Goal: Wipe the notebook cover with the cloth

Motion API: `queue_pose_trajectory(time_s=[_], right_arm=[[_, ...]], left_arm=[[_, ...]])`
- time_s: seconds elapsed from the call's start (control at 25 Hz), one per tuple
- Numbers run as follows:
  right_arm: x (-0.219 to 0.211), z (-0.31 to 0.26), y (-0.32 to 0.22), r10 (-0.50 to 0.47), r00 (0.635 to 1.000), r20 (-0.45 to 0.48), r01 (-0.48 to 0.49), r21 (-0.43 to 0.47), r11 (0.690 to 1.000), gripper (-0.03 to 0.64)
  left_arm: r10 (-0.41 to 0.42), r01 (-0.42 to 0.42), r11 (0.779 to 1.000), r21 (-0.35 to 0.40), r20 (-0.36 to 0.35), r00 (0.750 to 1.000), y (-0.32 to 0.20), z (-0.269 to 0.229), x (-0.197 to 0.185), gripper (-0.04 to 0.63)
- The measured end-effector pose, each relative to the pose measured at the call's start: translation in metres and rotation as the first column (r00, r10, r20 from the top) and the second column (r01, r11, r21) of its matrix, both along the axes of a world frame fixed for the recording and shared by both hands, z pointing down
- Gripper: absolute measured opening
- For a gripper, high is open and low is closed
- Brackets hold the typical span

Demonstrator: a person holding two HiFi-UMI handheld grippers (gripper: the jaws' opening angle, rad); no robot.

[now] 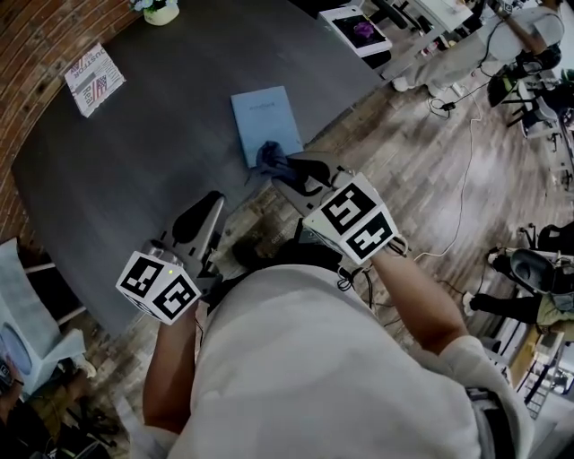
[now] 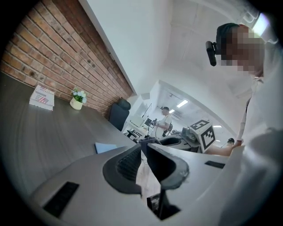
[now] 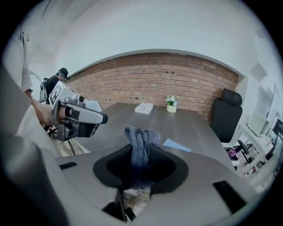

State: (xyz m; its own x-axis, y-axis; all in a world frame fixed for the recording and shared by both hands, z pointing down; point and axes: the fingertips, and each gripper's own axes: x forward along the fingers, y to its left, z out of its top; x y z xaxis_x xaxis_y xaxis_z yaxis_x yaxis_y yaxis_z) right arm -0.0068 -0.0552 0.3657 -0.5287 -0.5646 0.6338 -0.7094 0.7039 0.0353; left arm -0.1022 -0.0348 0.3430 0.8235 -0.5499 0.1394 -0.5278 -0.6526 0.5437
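Note:
A light blue notebook [image 1: 265,118] lies flat near the front edge of the dark grey table [image 1: 152,152]. My right gripper [image 1: 280,168] is shut on a bunched dark blue cloth [image 1: 273,158], which hangs over the notebook's near corner. In the right gripper view the cloth [image 3: 140,143] stands up between the jaws, with the notebook [image 3: 177,145] beyond it on the right. My left gripper [image 1: 213,203] sits at the table's front edge, left of the notebook, shut with nothing in it. From the left gripper [image 2: 143,146] view the notebook [image 2: 105,147] lies ahead.
A printed booklet [image 1: 94,79] and a small potted plant [image 1: 160,11] sit at the table's far side by the brick wall. A white box [image 1: 357,29] lies at the far right corner. An office chair [image 3: 226,114] stands beyond the table. Cables cross the wooden floor [image 1: 430,170].

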Motion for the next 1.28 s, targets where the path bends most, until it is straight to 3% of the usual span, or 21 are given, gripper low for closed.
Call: queue_pose_trajectory(time_s=[0.32, 0.64, 0.96, 1.28], right_arm=[[0.044, -0.043, 0.016, 0.084, 0.985, 0.153, -0.093, 0.055, 0.994, 0.12], [0.103, -0.071, 0.05, 0.122, 0.963, 0.241, -0.148, 0.092, 0.985, 0.12], [0.155, -0.076, 0.099, 0.183, 0.918, 0.352, -0.219, 0.062, 0.974, 0.118], [0.175, -0.071, 0.137, 0.177, 0.905, 0.387, -0.213, 0.052, 0.976, 0.114]], left_arm=[[-0.031, 0.031, 0.999, 0.038, -0.014, 0.999, 0.015, -0.03, 0.018, 0.043], [-0.014, 0.014, 0.999, 0.033, -0.003, 1.0, 0.05, -0.044, 0.066, 0.043], [0.005, -0.005, 0.998, 0.057, 0.001, 1.0, 0.094, -0.056, 0.116, 0.043], [-0.049, 0.049, 0.998, 0.037, 0.007, 0.999, 0.139, -0.049, 0.13, 0.043]])
